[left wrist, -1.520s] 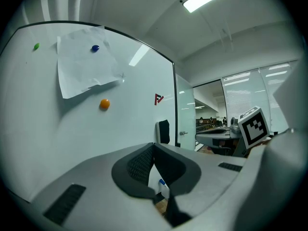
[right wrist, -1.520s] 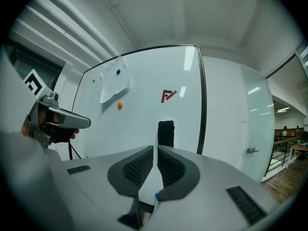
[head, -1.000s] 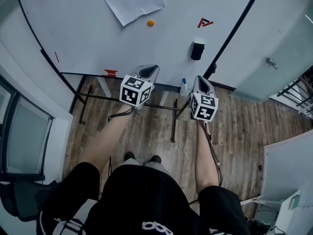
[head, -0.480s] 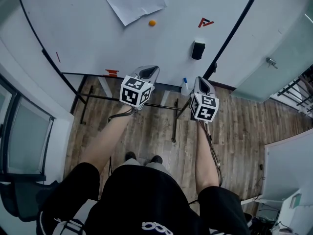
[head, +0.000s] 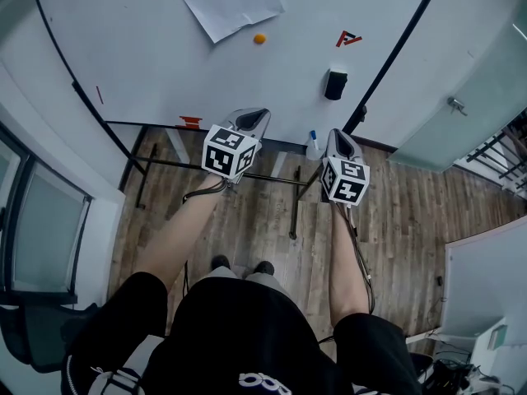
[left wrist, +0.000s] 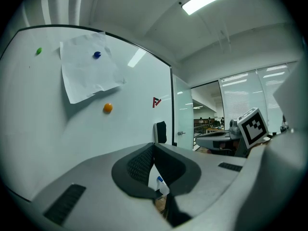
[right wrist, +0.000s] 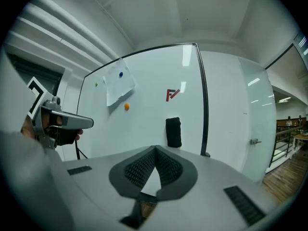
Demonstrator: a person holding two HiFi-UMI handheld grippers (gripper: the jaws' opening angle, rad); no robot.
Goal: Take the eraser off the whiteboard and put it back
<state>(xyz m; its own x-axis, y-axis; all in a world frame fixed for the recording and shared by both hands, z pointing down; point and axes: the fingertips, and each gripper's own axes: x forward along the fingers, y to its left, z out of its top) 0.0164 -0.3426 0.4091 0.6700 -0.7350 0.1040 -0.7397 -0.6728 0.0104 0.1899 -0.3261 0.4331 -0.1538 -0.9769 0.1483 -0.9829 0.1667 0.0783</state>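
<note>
The black eraser (head: 334, 84) is seen stuck upright on the whiteboard (head: 165, 64), low on its right side, just beside the black frame (head: 398, 54) and below a red mark (head: 346, 38). The left tongs (head: 258, 115) and the right tongs (head: 336, 133) are held side by side in front of the board, well apart from the eraser. Both pairs are pressed together at the tips with nothing pinched between them. The eraser thus lies where the task sentence wants it at the end, yet the same scene is also fitted by an eraser waiting to be lifted off, and which of the two holds cannot be settled from this moment. A sheet of paper (head: 226, 2) and an orange magnet (head: 259, 38) are seen higher on the board
</note>
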